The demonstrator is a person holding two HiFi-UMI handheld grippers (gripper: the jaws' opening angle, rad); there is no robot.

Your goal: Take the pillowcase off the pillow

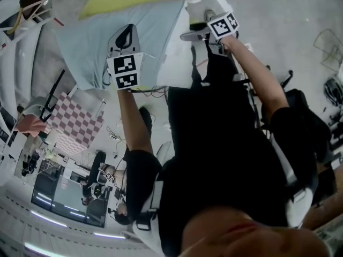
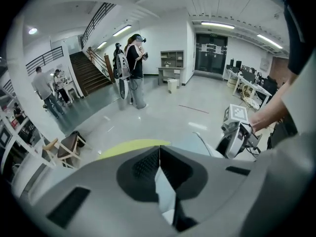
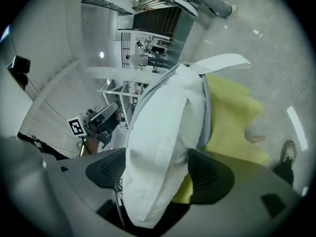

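Closest in is my black shirt, with both forearms reaching out past it to the 2 tongs. On the left tongs the jaws are pressed together, with a thin fold of the pale pillowcase nipped between the pads and trailing back under them. On the right tongs the jaws stand wide apart. A fat, bunched end of that same pale cloth fills the gap from one pad to the other — it lies against both, but I see no sign that they squeeze it.

The yellow pillow shows just beside the right tongs' right-hand jaw and runs on past the tips. Seen along the left tongs, it is a yellow rim just ahead of the closed tips. From above, the pillowcase spreads as a wide pale-blue sheet from under the left tongs across to the right tongs, with the yellow beyond both.

Off to the left of the left tongs sits a wooden chair. The grey floor stretches out ahead of those tips, and far past them 2 people stand near a staircase.
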